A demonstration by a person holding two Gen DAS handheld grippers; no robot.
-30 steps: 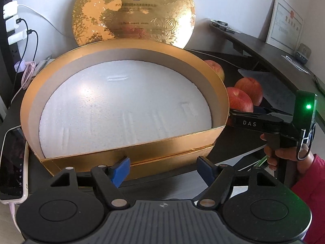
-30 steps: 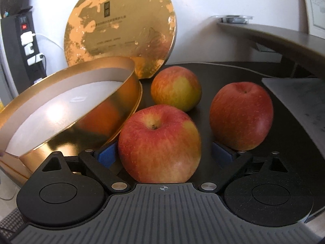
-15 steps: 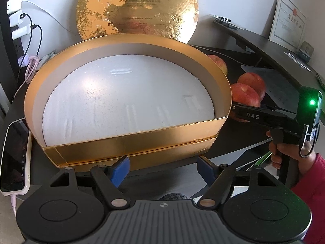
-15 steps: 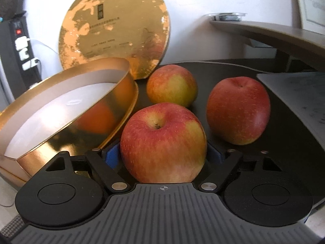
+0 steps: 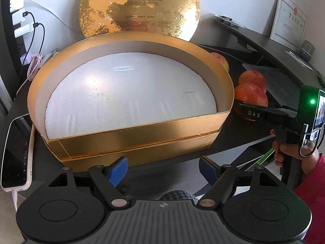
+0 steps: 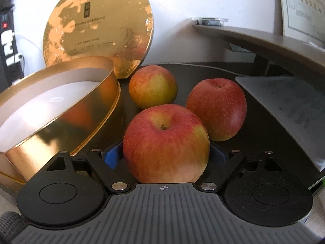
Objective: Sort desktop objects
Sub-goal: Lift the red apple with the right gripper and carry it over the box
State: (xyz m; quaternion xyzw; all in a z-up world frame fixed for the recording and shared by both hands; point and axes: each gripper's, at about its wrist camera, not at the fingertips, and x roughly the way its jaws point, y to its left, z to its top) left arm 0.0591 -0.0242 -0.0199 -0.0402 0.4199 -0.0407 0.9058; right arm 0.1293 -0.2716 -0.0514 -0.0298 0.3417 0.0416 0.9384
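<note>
While your left gripper (image 5: pixel 163 168) hovers with jaws spread before the gold box (image 5: pixel 130 138) on the dark worktop (image 5: pixel 239 142), your right gripper (image 6: pixel 165 152) pinches the nearest apple (image 6: pixel 165 144) between its blue pads beside that box, two more apples (image 6: pixel 216 107) resting just behind.

Dark desk (image 5: pixel 233 142) carries a gold box (image 5: pixel 130 136) directly ahead of the left gripper (image 5: pixel 163 169). Phone (image 5: pixel 16 152) lies at the box's left. Three apples (image 6: pixel 165 144) sit ahead of the right gripper (image 6: pixel 165 154), right of the box; paper sheet (image 6: pixel 288 109) further right
</note>
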